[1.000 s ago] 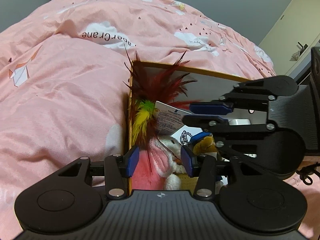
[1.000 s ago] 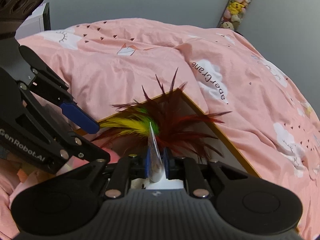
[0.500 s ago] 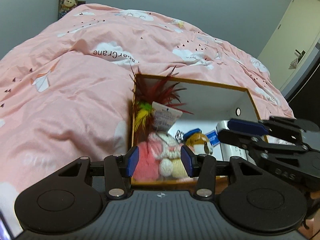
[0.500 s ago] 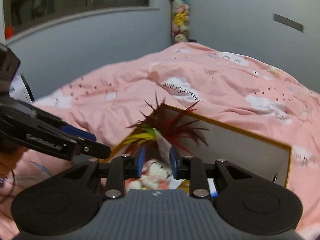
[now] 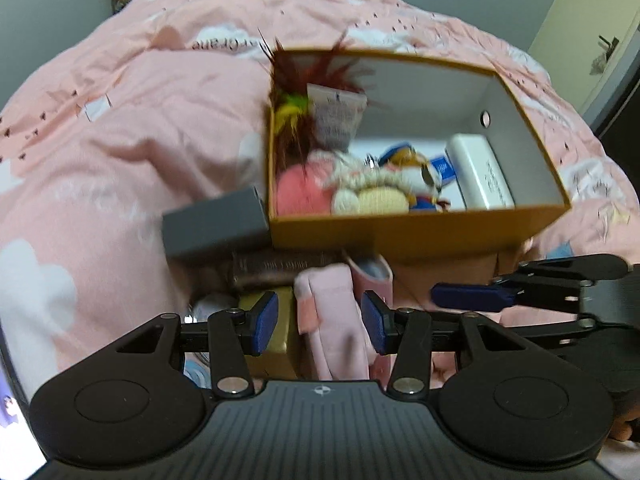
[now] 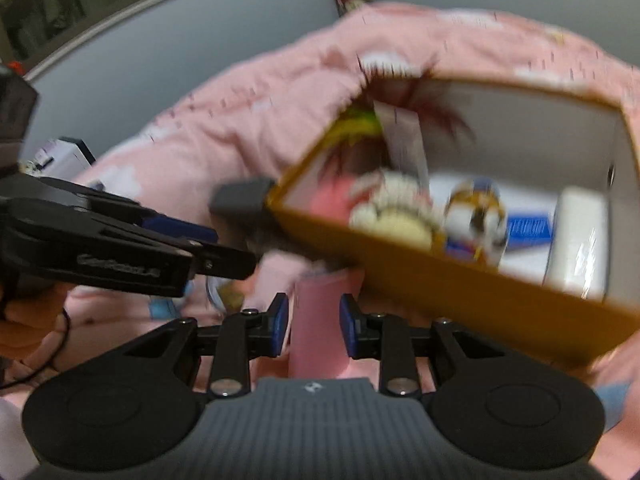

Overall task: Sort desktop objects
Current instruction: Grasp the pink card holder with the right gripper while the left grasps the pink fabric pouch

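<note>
Orange cardboard box (image 5: pixel 416 232) set on pink bed quilt (image 5: pixel 120 140), feather toy (image 5: pixel 296 92), plush toys (image 5: pixel 360 192) and white case (image 5: pixel 480 172) held inside, left claw (image 5: pixel 318 322) apart over pink cloth (image 5: pixel 332 320), right claw (image 6: pixel 313 322) just opened, empty, pink item seen beyond it.

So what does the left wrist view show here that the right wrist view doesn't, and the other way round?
Only the left wrist view shows the door, a brown tube and a gold box below the orange box.

Only the right wrist view shows the dark window and a white device at the left edge.

Both show the orange box, its feather toy, plush toys, white case, the grey box beside it, and the pink duvet.
</note>
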Tool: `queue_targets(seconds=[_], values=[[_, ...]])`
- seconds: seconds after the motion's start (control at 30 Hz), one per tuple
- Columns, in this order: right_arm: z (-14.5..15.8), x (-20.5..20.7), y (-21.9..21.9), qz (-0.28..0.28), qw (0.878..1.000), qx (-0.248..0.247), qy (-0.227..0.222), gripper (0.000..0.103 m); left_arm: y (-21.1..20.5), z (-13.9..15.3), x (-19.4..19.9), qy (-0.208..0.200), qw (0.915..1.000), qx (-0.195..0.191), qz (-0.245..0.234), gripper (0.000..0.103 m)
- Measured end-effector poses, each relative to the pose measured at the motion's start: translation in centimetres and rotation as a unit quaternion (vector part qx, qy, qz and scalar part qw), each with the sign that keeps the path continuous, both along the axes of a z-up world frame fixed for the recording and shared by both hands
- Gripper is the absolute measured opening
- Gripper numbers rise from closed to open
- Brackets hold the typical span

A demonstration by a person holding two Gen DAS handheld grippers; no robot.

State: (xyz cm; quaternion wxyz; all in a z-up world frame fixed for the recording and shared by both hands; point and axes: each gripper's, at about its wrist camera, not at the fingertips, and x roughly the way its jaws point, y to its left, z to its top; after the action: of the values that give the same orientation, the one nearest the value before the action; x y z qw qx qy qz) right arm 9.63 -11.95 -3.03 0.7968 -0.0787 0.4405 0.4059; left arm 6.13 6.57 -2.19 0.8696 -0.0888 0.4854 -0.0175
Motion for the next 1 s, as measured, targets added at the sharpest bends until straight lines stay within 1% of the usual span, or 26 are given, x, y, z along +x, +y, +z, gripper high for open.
queue_targets(seconds=[0.1,0.23,0.5,0.57,0.63,0.77,0.8,0.87,1.0], values=[[-1.6,-0.3,0.5,0.000,1.000,-0.013,0.017,0.030,0.0,-1.0,-0.2,0.010,0.9999,-0.005,0.003,0.053],[-2.7,-0.7,1.3,0.007,0.999,-0.030,0.021,0.030,0.2,-1.8,-0.3,0.013,0.9998,-0.012,0.005,0.053],[-3.0,-1.2,2.5,0.024,0.999,-0.041,0.005,0.030,0.1,-2.4,-0.2,0.023,0.9997,-0.011,0.007,0.053],[-3.0,-1.5,2.9,0.031,0.999,-0.043,0.000,0.032,0.1,-2.5,-0.2,0.025,0.9996,-0.013,0.007,0.053],[-3.2,-1.4,3.1,0.026,0.999,-0.045,-0.002,0.030,0.0,-2.5,-0.2,0.023,0.9997,-0.012,0.006,0.053],[-2.8,-0.5,1.8,-0.009,0.999,-0.033,0.014,0.026,0.2,-2.3,-0.3,0.020,0.9996,-0.016,0.008,0.053],[-2.7,-0.6,1.6,-0.017,0.999,-0.036,0.009,0.023,0.2,-2.4,-0.3,0.021,0.9996,-0.018,0.008,0.053],[-2.5,-0.6,1.2,-0.032,0.998,-0.047,0.006,0.024,0.2,-2.5,-0.2,0.023,0.9995,-0.022,0.005,0.053],[-2.5,-0.8,1.8,-0.023,0.998,-0.060,-0.006,0.024,0.2,-3.1,0.0,0.030,0.9987,-0.040,-0.001,0.053]])
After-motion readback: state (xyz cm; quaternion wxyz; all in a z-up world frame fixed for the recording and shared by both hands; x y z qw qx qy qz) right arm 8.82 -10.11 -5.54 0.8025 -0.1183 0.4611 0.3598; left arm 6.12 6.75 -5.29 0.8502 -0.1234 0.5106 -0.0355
